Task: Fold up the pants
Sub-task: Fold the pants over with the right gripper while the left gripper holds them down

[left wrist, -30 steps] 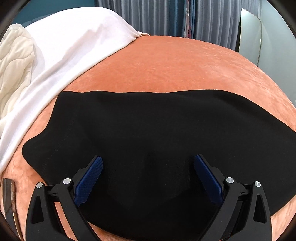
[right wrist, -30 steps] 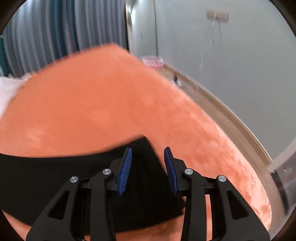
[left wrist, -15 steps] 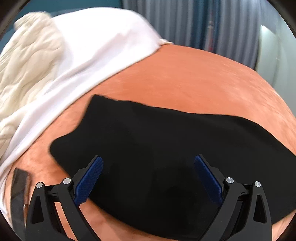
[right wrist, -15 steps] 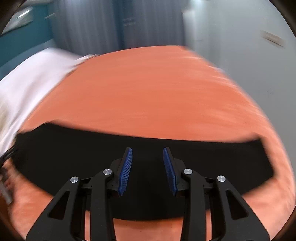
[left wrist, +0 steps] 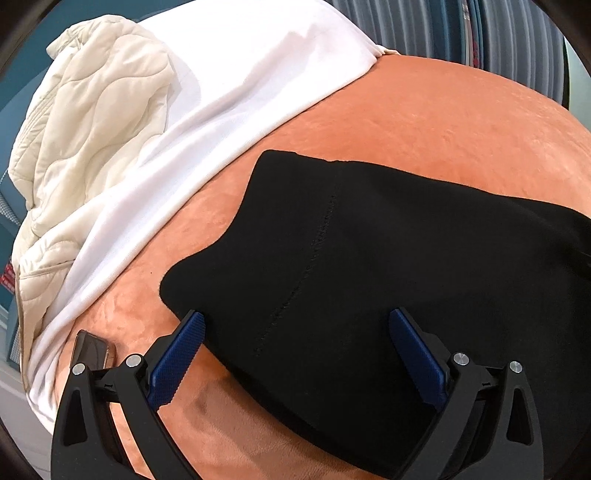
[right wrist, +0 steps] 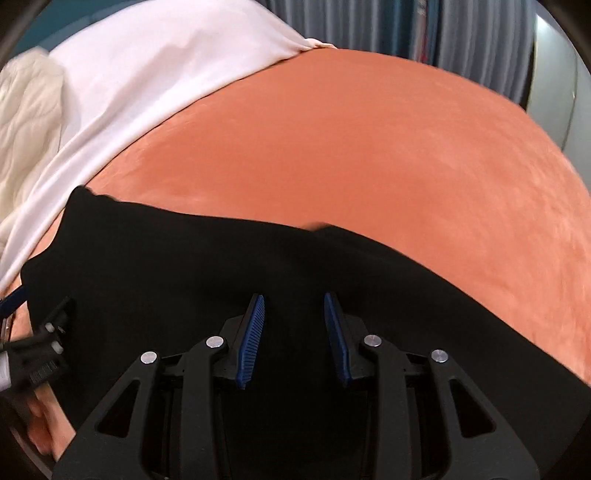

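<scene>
Left wrist view first: the left gripper (left wrist: 295, 354) hangs wide apart, nothing pinched, its blue pads (left wrist: 177, 356) straddling the near edge of the black pants (left wrist: 369, 266), tilted steeply down at the cloth. Just beside its left finger lies a phone (left wrist: 92, 349) on the orange bedspread (left wrist: 424, 122). The pants lie flat across that bedspread, one end near the middle of this view with a stitched line running across it, the rest trailing off to the right. They look like a long flat band, so I'd judge the legs are already laid one on the other and the lengthwise folds are still to come; the layers themselves can't be made out in all that black.

Over to the right wrist view: the right gripper (right wrist: 293, 334) is narrowing its jaws, pointed down above the middle of the pants, and no fabric is gripped between the pads. At the far left edge the other gripper's frame shows beside a bit of a hand (right wrist: 37, 424).

Farther back, a white sheet (left wrist: 240, 85) and a cream quilted jacket (left wrist: 92, 122), then grey curtains (right wrist: 461, 29).
</scene>
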